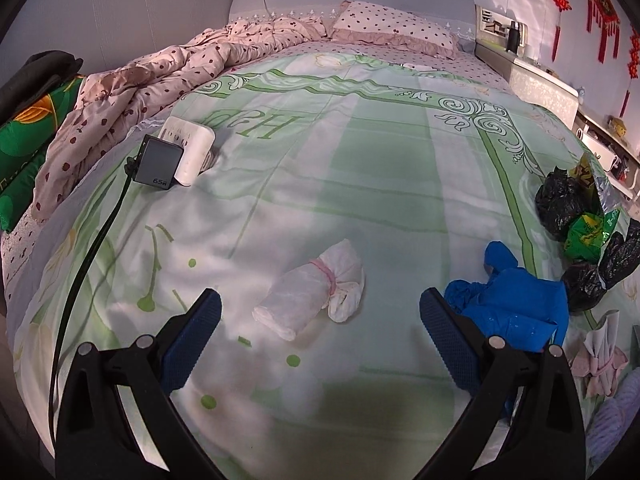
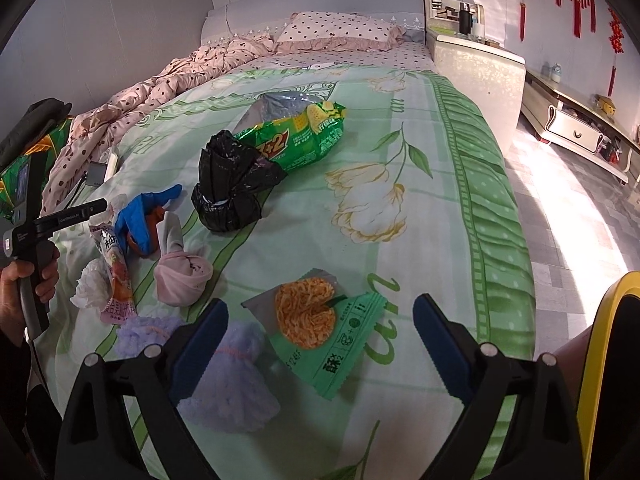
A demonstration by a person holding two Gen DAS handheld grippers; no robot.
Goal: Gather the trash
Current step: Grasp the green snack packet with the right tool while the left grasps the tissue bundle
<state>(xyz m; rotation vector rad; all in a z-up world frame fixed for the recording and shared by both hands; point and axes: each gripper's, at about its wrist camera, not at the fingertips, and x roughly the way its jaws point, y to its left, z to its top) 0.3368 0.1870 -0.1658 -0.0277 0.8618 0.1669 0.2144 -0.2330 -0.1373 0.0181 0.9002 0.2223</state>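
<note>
In the left wrist view my left gripper [image 1: 320, 304] is open above the green bedsheet [image 1: 360, 152]. A white rolled bundle tied with a pink band [image 1: 312, 292] lies just ahead, between the fingers and untouched. To its right are a blue glove [image 1: 516, 300], black bags [image 1: 560, 200] and a green wrapper [image 1: 588, 232]. In the right wrist view my right gripper [image 2: 320, 307] is open with a green noodle packet [image 2: 340, 344] between its fingers, and the pads are off it. A purple fluffy bundle [image 2: 232, 380], a pink bundle [image 2: 182, 276], a black bag [image 2: 228, 184] and a green snack bag [image 2: 296, 132] lie around.
A grey charger [image 1: 158, 164] on a white power strip [image 1: 192, 148], with a black cable [image 1: 88, 248], lies at the bed's left. A rumpled pink quilt [image 1: 160, 72] fills the far left. A yellow rim [image 2: 600, 340] stands at the right bed edge. A hand [image 2: 20, 280] holds the other gripper's handle.
</note>
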